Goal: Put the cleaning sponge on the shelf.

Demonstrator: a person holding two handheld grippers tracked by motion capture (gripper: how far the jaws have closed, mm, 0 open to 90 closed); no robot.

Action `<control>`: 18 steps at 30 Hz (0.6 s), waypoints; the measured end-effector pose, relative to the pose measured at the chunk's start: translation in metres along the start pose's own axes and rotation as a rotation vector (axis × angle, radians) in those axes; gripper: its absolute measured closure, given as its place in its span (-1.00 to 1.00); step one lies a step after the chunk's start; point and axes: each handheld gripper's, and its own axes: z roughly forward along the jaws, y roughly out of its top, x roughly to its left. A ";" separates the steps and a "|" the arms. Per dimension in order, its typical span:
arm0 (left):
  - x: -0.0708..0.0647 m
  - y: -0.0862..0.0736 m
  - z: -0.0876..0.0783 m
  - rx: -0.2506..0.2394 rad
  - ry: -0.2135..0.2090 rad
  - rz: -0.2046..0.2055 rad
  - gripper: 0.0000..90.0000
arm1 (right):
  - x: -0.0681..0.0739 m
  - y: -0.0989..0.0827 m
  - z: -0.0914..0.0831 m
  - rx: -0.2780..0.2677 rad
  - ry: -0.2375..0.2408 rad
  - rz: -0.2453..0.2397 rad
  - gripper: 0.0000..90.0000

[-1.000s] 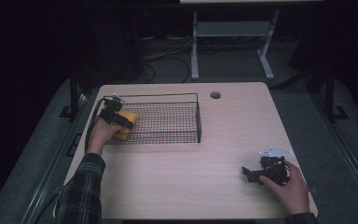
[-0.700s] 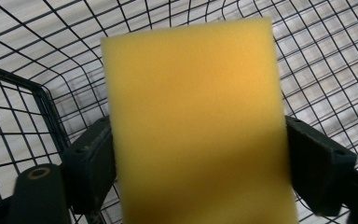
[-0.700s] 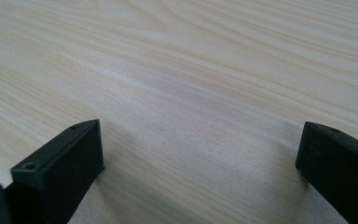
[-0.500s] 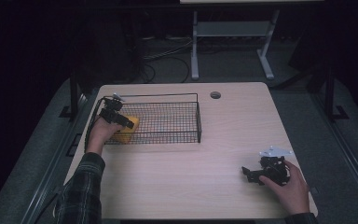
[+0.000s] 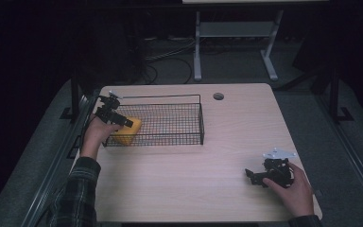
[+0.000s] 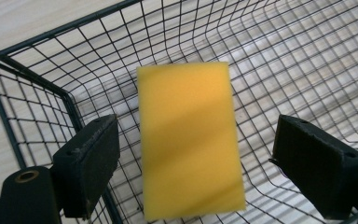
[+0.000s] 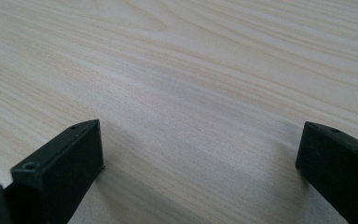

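**Two hands, two open grippers**

The left gripper (image 5: 128,123) is held up at the left side, and its nose tips down. Its two black jaws stand wide apart and press on nothing. They have just been opening, with nothing squeezed between them. The left hand (image 5: 97,134) holds it from behind, in a checked sleeve. The right gripper (image 5: 251,174) sits low at the right side in the right hand (image 5: 293,189), jaws wide apart too

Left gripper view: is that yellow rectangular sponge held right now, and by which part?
Nothing is held. The yellow rectangular sponge lies in the black wire basket; the left gripper has just been opening, pads clear of its sides.
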 end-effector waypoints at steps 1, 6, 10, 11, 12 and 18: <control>-0.001 -0.001 -0.002 -0.008 -0.003 0.002 -0.68 | 0.000 0.000 0.000 0.000 0.000 0.000 -1.00; -0.008 -0.006 -0.015 -0.028 -0.013 0.018 -0.68 | 0.000 0.000 0.000 0.000 -0.001 0.000 -1.00; -0.015 -0.011 -0.025 -0.055 -0.022 0.024 -0.68 | 0.000 0.000 0.000 0.000 -0.001 0.000 -1.00; -0.017 -0.013 -0.027 -0.059 -0.024 0.029 -0.68 | 0.000 0.000 0.000 0.001 -0.001 0.000 -1.00; -0.019 -0.014 -0.030 -0.060 -0.027 0.037 -0.68 | 0.000 0.001 0.000 0.001 -0.002 0.001 -1.00; -0.031 -0.026 -0.043 -0.086 -0.034 0.055 -0.67 | 0.000 0.002 0.001 0.000 -0.002 0.000 -1.00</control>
